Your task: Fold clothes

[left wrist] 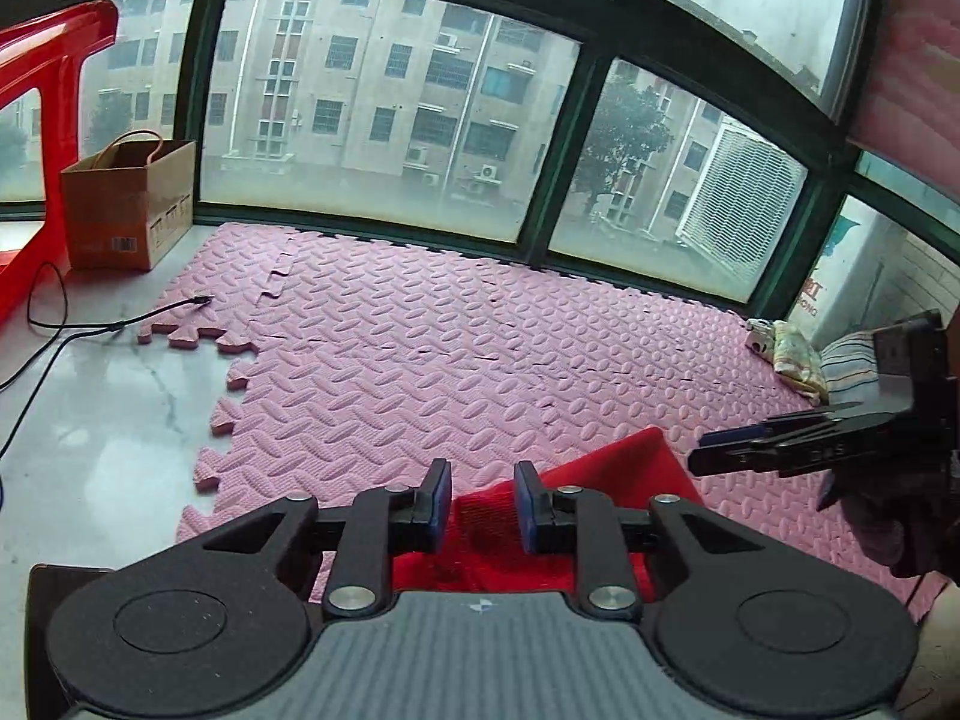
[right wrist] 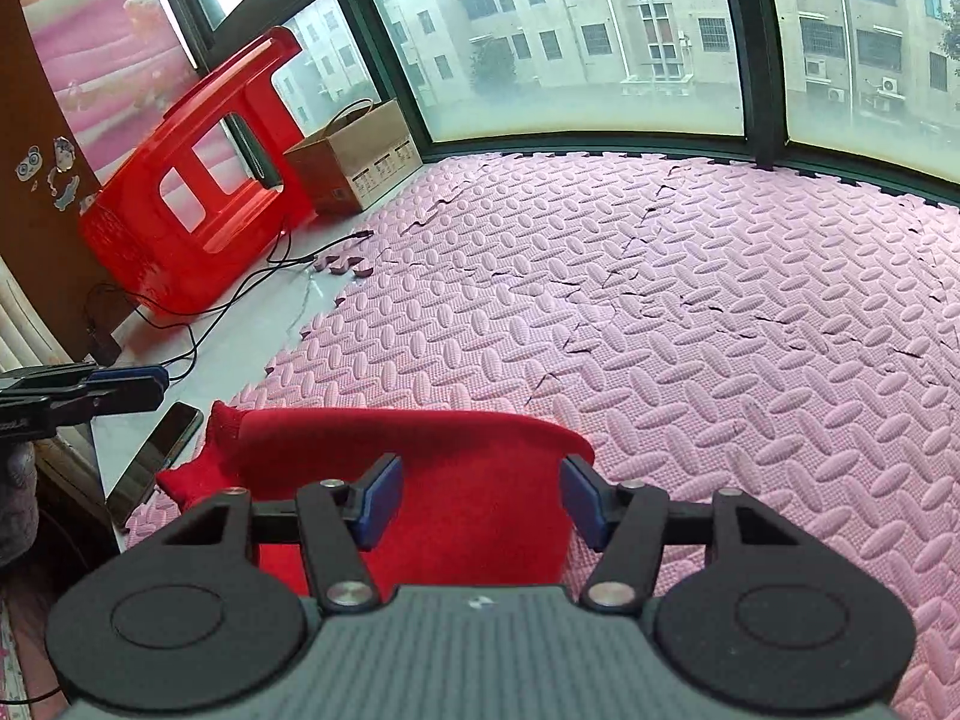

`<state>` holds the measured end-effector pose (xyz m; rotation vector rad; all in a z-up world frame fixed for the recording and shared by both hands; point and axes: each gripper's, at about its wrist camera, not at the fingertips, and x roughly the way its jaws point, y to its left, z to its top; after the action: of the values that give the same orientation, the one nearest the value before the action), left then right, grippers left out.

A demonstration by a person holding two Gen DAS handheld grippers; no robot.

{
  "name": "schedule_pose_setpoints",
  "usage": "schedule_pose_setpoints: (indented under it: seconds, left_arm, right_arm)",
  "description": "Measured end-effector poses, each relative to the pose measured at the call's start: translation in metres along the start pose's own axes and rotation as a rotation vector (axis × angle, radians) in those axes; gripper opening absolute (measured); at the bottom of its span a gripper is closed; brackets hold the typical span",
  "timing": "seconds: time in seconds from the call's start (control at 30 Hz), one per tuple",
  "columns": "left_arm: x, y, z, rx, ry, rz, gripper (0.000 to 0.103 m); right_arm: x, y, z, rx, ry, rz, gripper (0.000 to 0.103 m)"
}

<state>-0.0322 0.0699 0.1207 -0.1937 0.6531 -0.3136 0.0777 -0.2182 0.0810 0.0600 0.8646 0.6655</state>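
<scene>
A red knitted garment [right wrist: 468, 480] lies folded on the pink foam mat [right wrist: 690, 312], close in front of both grippers. It also shows in the left wrist view [left wrist: 606, 474]. My left gripper [left wrist: 483, 507] is open above the garment's near part, with nothing between its blue pads. My right gripper [right wrist: 480, 501] is open wide over the garment and holds nothing. The right gripper also shows in the left wrist view [left wrist: 726, 447] at the right, and the left gripper shows in the right wrist view [right wrist: 129, 384] at the left edge.
A red plastic stool [right wrist: 198, 198] lies on its side by a cardboard box [right wrist: 354, 162] at the window. Black cables [right wrist: 240, 294] run over the bare floor. A phone [right wrist: 156, 462] lies by the mat's edge. Folded clothes [left wrist: 798, 354] sit at the far right.
</scene>
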Motion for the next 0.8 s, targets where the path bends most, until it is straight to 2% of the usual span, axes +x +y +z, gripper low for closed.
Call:
schedule_pose_setpoints:
  seconds: [0.1, 0.23, 0.37, 0.47, 0.67, 0.8]
  left_arm:
    - [0.024, -0.017, 0.002, 0.024, 0.037, -0.064, 0.025]
    - [0.060, -0.012, 0.001, -0.007, 0.097, -0.070, 0.024]
    - [0.073, 0.003, 0.000, -0.066, 0.115, -0.058, 0.021]
    - [0.072, 0.013, -0.001, -0.108, 0.114, -0.075, 0.021]
    - [0.071, 0.014, -0.003, -0.095, 0.114, -0.066, 0.021]
    - [0.069, 0.014, -0.007, -0.097, 0.112, -0.050, 0.021]
  right_arm:
    - [0.021, 0.008, 0.004, -0.007, 0.006, -0.033, 0.059]
    - [0.037, 0.014, 0.006, -0.020, 0.011, -0.071, 0.059]
    - [0.039, 0.017, 0.007, -0.016, -0.009, -0.084, 0.059]
    - [0.028, 0.035, 0.003, -0.069, -0.015, -0.042, 0.059]
    - [0.015, 0.090, -0.026, -0.231, -0.003, 0.068, 0.059]
    - [0.023, 0.117, -0.049, -0.341, 0.001, 0.054, 0.059]
